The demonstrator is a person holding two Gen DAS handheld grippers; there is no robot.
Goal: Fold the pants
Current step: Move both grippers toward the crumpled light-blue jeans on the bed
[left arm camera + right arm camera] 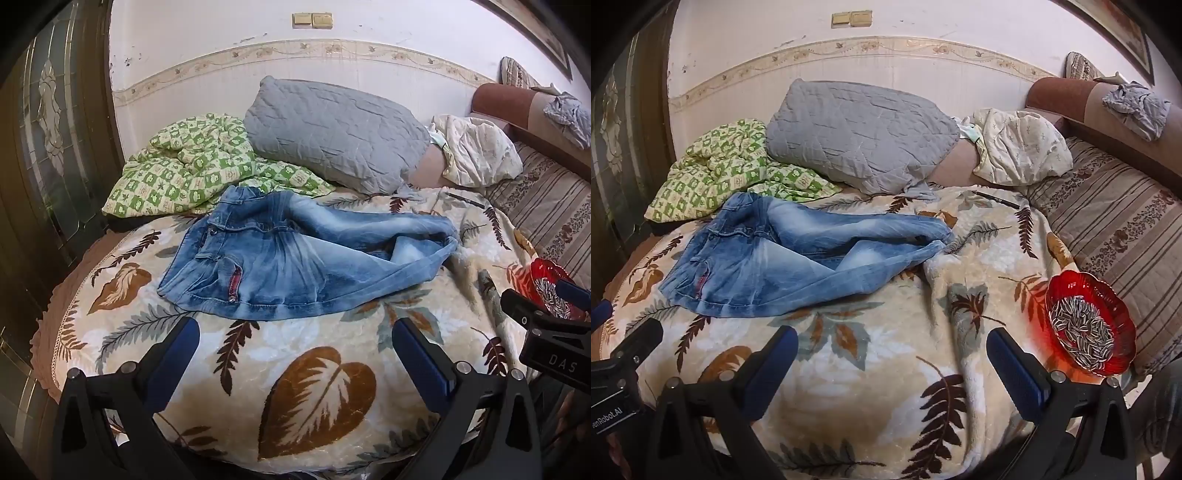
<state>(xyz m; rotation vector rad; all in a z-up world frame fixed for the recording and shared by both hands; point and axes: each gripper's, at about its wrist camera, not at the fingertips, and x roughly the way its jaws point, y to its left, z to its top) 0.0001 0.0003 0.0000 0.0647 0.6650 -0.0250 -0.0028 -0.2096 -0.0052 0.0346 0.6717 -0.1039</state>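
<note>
Light blue jeans lie crumpled on the leaf-patterned blanket, waistband at the left, legs bunched toward the right. The right wrist view shows the same jeans at the left-centre. My left gripper hovers just short of the jeans' near edge, jaws wide open with nothing between them. My right gripper is also wide open and empty, over bare blanket to the right of the jeans. Each gripper's body shows at the edge of the other's view.
A grey quilted pillow and a green checked quilt lie behind the jeans. A red glass bowl of sunflower seeds sits on the blanket by my right gripper. A pen lies farther back. A striped cushion lines the right side.
</note>
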